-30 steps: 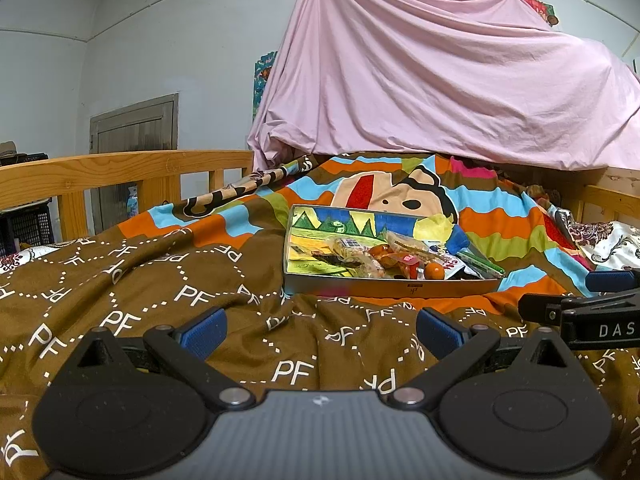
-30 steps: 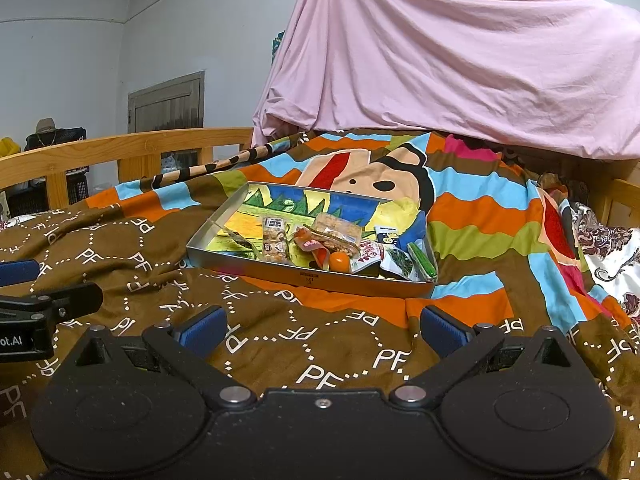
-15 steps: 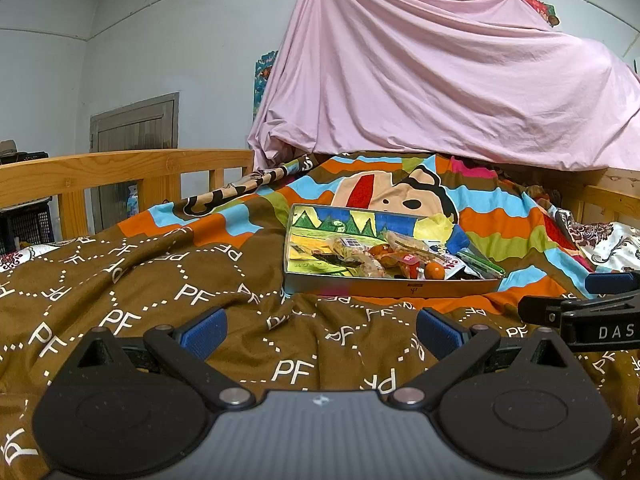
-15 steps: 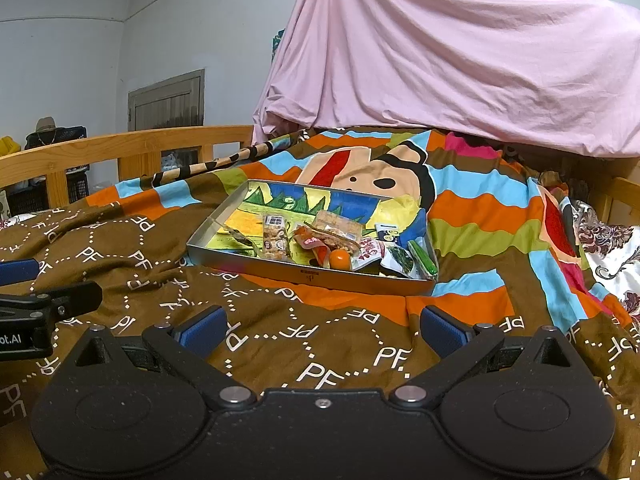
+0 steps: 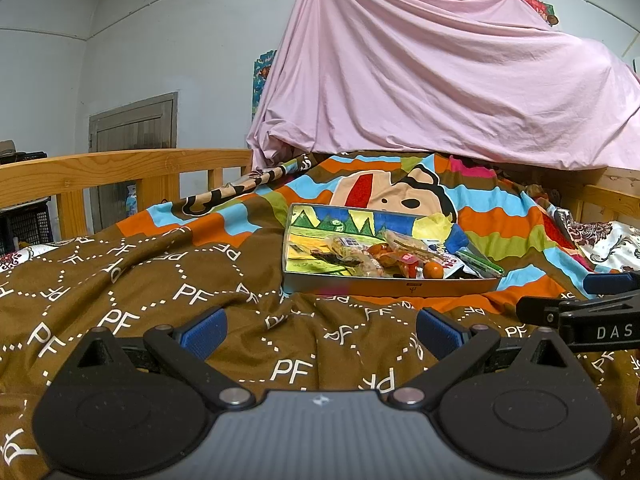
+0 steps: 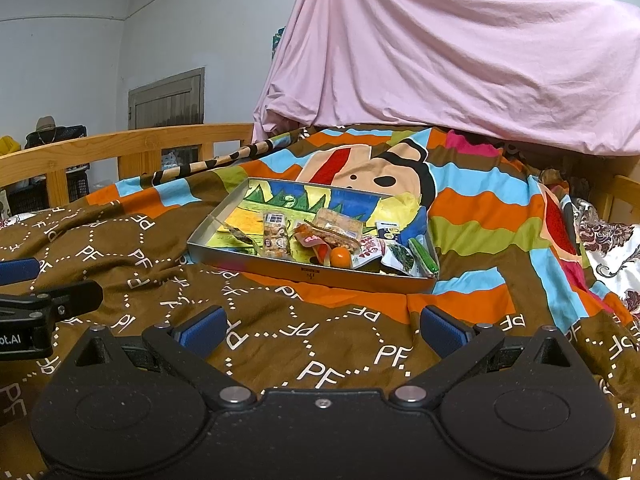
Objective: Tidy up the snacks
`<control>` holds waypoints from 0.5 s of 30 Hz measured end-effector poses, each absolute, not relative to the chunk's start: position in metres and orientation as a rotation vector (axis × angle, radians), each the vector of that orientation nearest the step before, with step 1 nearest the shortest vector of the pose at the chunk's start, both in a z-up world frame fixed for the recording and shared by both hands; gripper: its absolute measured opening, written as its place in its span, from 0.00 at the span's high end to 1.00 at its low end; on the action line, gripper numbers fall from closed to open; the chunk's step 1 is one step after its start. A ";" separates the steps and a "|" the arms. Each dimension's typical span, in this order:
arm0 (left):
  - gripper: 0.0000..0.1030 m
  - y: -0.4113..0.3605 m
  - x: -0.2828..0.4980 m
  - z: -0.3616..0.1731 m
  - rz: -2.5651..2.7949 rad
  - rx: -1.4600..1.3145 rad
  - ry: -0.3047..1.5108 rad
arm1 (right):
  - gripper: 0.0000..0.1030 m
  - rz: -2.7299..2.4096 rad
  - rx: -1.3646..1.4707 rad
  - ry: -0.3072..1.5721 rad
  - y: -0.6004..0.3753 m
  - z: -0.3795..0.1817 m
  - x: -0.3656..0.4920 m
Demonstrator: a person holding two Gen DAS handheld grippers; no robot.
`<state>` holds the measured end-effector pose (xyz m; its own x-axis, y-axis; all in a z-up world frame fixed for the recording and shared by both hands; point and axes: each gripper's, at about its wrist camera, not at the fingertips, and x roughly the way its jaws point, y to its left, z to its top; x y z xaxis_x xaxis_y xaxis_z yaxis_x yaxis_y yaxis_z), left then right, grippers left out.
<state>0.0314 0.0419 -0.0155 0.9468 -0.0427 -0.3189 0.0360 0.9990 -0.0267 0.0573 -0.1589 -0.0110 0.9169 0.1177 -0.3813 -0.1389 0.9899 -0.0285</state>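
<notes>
Over the last second we record one slight drift, seen in the right wrist view. The metal tray (image 6: 312,276) and the snacks (image 6: 320,236) in it have crept toward 12 o'clock in the frame. The door (image 6: 168,100) at 10 o'clock has risen with them by a similar small amount. A little more of the brown blanket (image 6: 320,344) now shows between the right gripper (image 6: 322,327) and the tray's near wall. We find this drift in that view alone.
</notes>
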 end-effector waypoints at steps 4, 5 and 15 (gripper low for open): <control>0.00 0.042 0.031 -0.016 -0.046 -0.019 0.331 | 0.01 0.134 -0.056 0.389 -0.159 -0.010 0.058; 0.00 0.042 0.031 -0.017 -0.048 -0.018 0.337 | 0.01 0.134 -0.056 0.389 -0.159 -0.010 0.058; 0.00 0.036 0.032 -0.017 -0.023 0.007 0.393 | 0.01 0.137 -0.055 0.393 -0.158 -0.013 0.057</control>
